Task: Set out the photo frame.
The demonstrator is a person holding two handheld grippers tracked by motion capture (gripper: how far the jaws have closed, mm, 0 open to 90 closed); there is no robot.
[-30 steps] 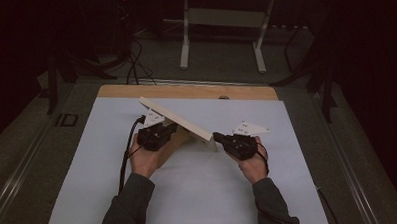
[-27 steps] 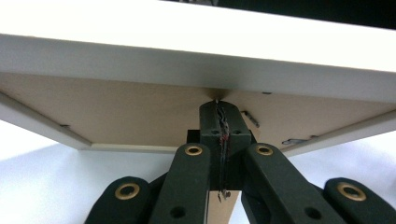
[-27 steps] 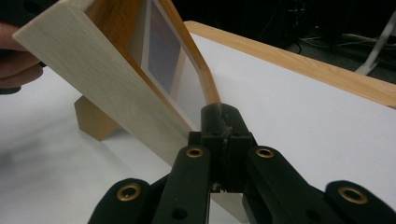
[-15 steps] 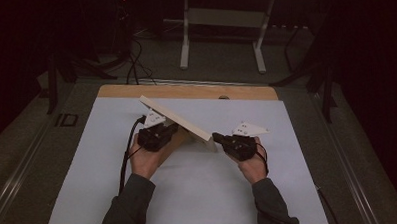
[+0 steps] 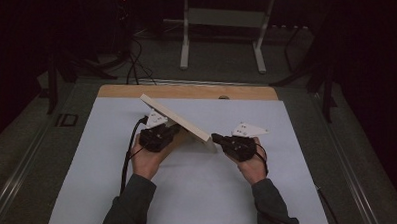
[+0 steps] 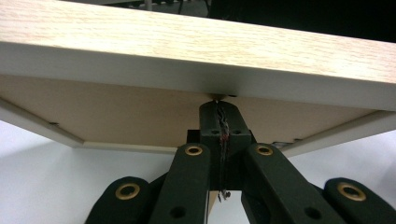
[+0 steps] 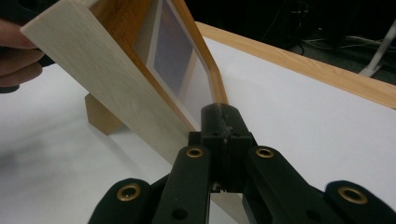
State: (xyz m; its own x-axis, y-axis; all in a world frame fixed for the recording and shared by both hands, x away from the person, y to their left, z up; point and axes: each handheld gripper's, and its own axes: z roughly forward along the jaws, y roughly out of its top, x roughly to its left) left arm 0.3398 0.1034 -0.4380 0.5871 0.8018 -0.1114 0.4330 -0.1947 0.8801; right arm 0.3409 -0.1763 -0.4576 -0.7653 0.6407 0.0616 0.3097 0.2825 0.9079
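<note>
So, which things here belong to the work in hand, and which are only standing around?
In the work:
- wooden picture frame, tilted on the white table sheet
- left tongs, shut, tips at the frame's back
- right tongs, shut, tips at its corner

Standing around:
- metal stand behind the table
- floor cables

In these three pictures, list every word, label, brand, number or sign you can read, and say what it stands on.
None can be read.
Wooden picture frame: no lettering on it.
Grey plates atop the grippers: small dark marks, too small to read.
White table cover: blank.
</note>
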